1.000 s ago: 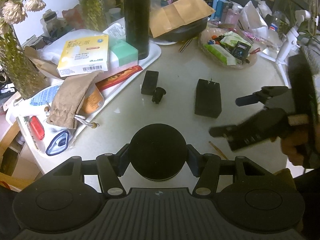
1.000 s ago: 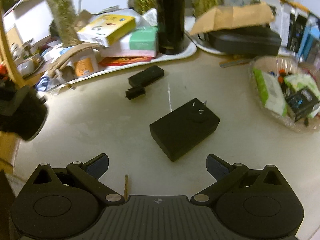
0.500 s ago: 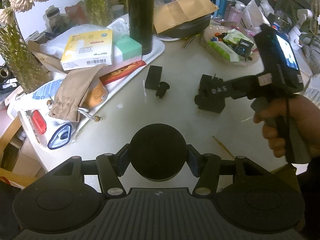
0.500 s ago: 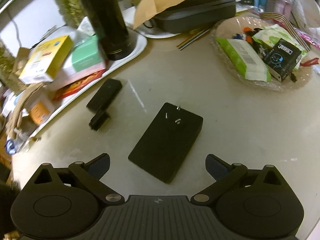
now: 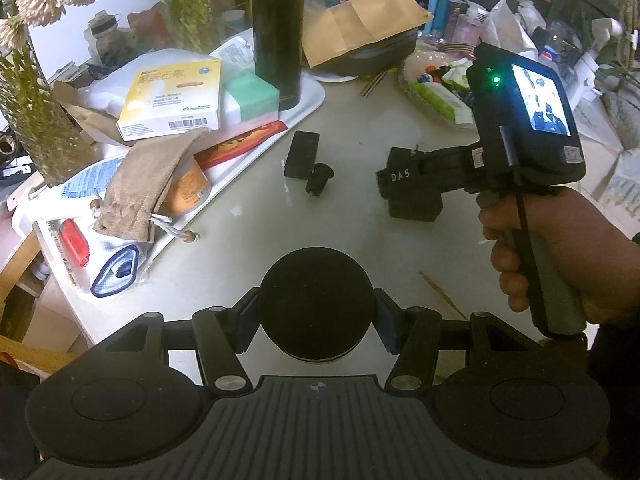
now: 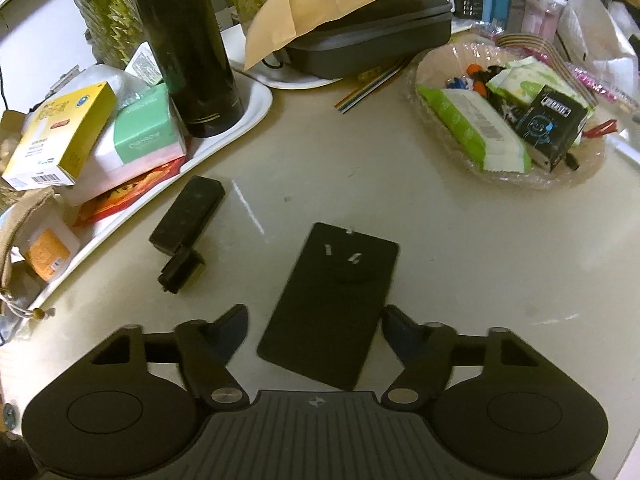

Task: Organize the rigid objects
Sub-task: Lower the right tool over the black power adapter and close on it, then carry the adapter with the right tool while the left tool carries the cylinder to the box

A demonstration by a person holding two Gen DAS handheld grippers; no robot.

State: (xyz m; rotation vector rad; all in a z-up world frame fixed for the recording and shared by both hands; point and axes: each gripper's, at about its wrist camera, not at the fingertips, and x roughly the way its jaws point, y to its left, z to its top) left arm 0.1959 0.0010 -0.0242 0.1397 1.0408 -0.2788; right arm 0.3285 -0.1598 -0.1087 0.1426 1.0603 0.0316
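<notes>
My left gripper (image 5: 318,314) is shut on a round black disc (image 5: 318,296), held above the near table edge. A flat black power adapter (image 6: 332,300) with two metal prongs lies on the pale tabletop (image 6: 460,240). My right gripper (image 6: 312,318) straddles its near end, and its jaws are closing. The right finger meets the adapter's edge, while a gap shows at the left finger. In the left wrist view a hand holds the right gripper (image 5: 394,178) over the adapter (image 5: 416,208). A small black box (image 6: 188,214) and a black plug piece (image 6: 180,270) lie to the left.
A white tray (image 6: 256,100) at the left holds a tall black flask (image 6: 192,48), boxes and a cloth pouch (image 5: 140,188). A wrapped basket (image 6: 560,180) of packets sits at the right. A grey case (image 6: 372,36) under a brown envelope lies at the back.
The right gripper swung in over the adapter, rolled to line up with it, and its jaws narrowed around it. The left gripper and its disc stayed put.
</notes>
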